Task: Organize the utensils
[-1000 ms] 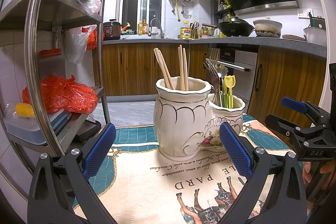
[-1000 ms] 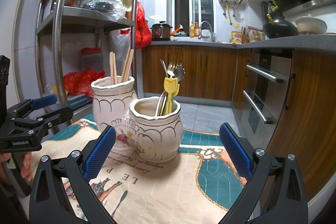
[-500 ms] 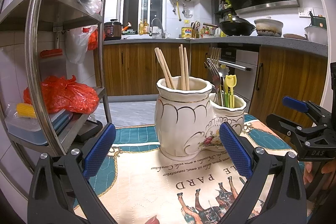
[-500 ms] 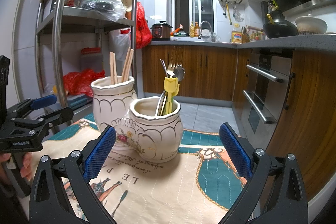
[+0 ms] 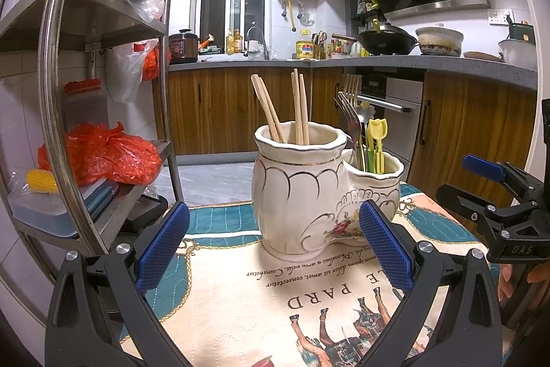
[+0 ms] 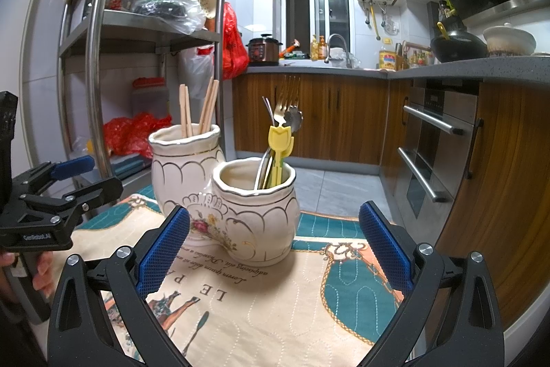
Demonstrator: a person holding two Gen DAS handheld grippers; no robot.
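Both tongs, left tongs and right tongs, hung wide open and empty before the two-cup holder on the bench mat, chopsticks and forks already sorted, so your best move was probably a slow retreat.

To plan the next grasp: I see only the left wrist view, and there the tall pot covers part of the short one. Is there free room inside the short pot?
Observer: Yes. The right wrist view shows the whole mouth of the short pot. The steel and yellow utensils lean at its right side, and the left side is free.
Operator: Is the right gripper holding something?
Observer: No. The right gripper has its jaws wide open, with nothing between them.
Operator: What lies right of the short pot?
Observer: The cloth, whose teal border runs to the table edge.
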